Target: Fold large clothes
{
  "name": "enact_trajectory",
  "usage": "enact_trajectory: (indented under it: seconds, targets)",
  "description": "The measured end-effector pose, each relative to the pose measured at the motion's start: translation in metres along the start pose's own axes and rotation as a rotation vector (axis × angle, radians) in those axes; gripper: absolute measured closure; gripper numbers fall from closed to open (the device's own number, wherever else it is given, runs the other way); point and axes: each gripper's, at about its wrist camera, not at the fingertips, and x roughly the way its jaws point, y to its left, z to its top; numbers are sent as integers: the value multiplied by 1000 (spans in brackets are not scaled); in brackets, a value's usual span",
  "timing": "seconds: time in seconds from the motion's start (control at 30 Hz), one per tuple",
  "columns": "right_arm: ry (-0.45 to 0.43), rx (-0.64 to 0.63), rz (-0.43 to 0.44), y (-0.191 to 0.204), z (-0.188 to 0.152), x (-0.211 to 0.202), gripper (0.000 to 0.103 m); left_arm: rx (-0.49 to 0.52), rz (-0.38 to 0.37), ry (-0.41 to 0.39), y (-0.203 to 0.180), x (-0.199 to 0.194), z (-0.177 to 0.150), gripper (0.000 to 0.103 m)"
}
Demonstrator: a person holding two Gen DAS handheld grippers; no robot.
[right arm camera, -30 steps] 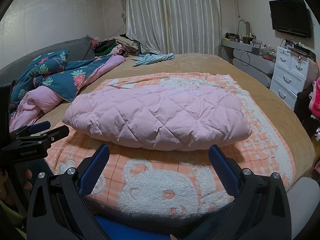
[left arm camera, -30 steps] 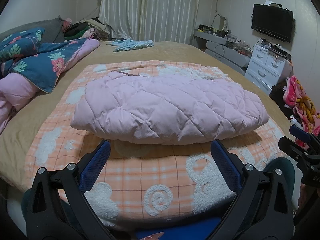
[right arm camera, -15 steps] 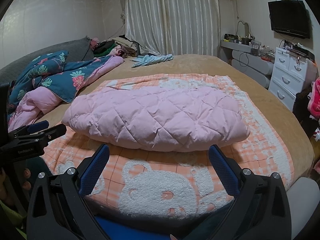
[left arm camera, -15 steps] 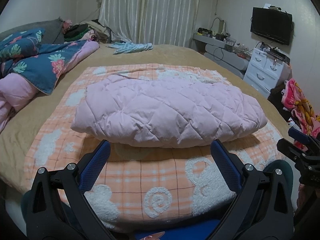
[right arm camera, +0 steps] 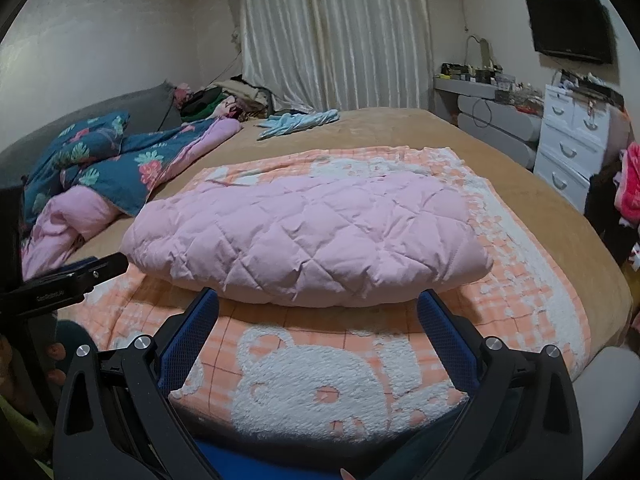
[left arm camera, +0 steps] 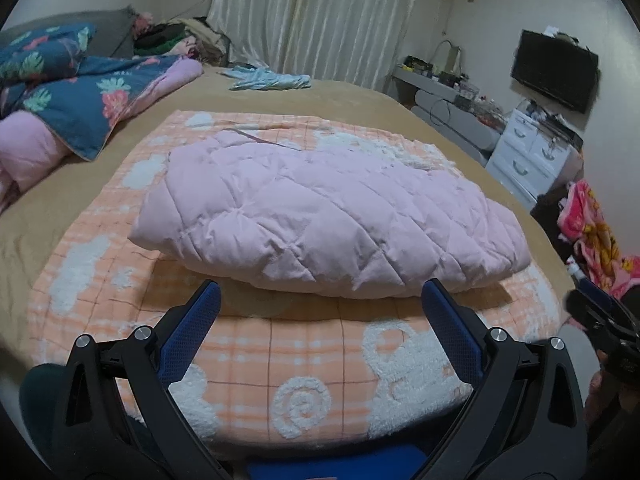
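Note:
A pink quilted padded garment [left arm camera: 328,216] lies folded into a long bundle on an orange-and-white bear-pattern blanket [left arm camera: 280,352] on the bed; it also shows in the right wrist view [right arm camera: 308,236]. My left gripper [left arm camera: 320,300] is open and empty, just in front of the bundle's near edge. My right gripper [right arm camera: 318,304] is open and empty, also just short of the near edge. The left gripper's side shows at the left of the right wrist view [right arm camera: 68,280].
A blue floral duvet with pink lining [left arm camera: 68,104] is heaped at the left. A light blue garment [left arm camera: 272,80] lies at the far side of the tan bed cover [right arm camera: 560,216]. White drawers [left arm camera: 532,156] and a wall TV [left arm camera: 556,70] stand at the right.
Both grippers have moved slightly closer to the pink bundle and stayed open. The bundle has not moved.

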Motion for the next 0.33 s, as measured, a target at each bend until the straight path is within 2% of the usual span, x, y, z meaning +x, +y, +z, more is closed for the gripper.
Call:
enact_trajectory:
  seconds: [0.17, 0.3, 0.33]
  targets:
    - [-36, 88, -86, -46, 4, -9, 4, -65, 82, 27, 32, 23, 14, 9]
    - [-43, 171, -235, -105, 0, -17, 4, -134, 160, 29, 72, 36, 32, 9]
    - [-35, 202, -295, -127, -4, -19, 4, -156, 205, 20, 87, 38, 39, 9]
